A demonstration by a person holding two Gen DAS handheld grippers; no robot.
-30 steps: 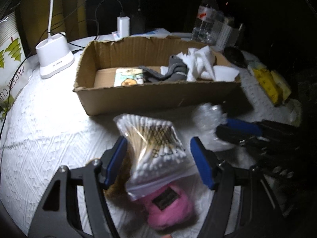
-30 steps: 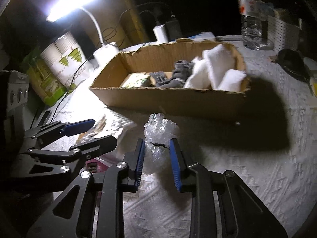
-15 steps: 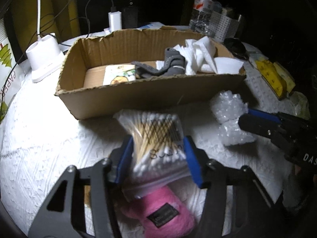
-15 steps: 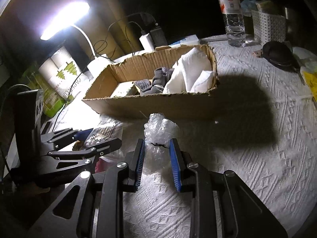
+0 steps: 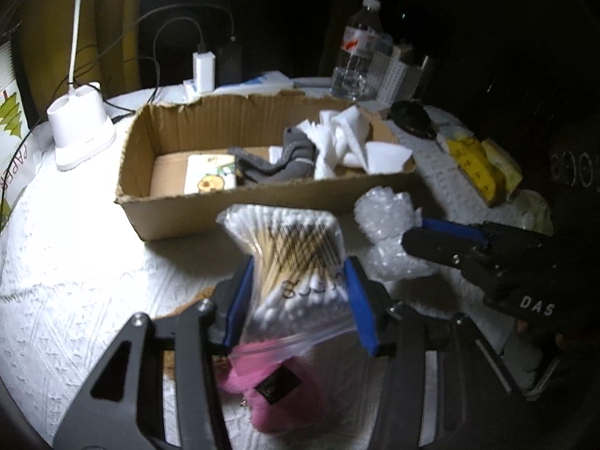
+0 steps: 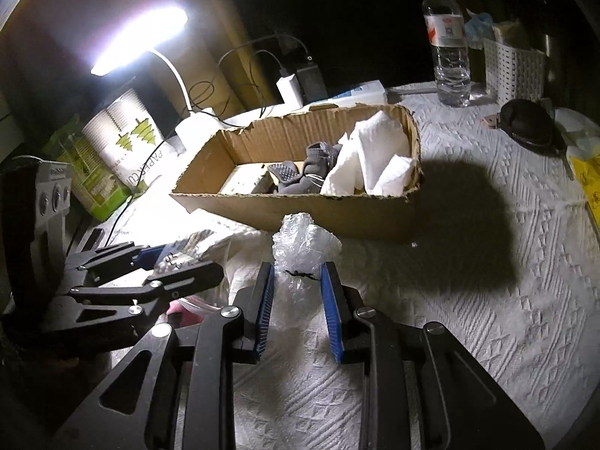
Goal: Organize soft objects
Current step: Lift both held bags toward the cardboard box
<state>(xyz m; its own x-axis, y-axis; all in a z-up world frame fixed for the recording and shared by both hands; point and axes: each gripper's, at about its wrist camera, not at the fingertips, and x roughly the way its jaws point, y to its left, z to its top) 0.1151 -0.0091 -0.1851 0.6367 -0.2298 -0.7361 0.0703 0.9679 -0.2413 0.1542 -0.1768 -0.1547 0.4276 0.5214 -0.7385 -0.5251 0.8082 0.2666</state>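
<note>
Jaws of my left gripper (image 5: 296, 300) clamp the bag of cotton swabs (image 5: 296, 262); my right gripper (image 6: 296, 307) pinches the bubble wrap (image 6: 302, 247). Beyond both sits the cardboard box (image 6: 300, 210).

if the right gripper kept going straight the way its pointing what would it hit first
Likely the near wall of the cardboard box. The right gripper, shut on the bubble wrap bundle, points at it; depth is unclear.

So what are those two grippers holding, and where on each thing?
Left gripper squeezes the cotton swab bag across its middle; right gripper pinches the bubble wrap bundle near its tied lower part.
</note>
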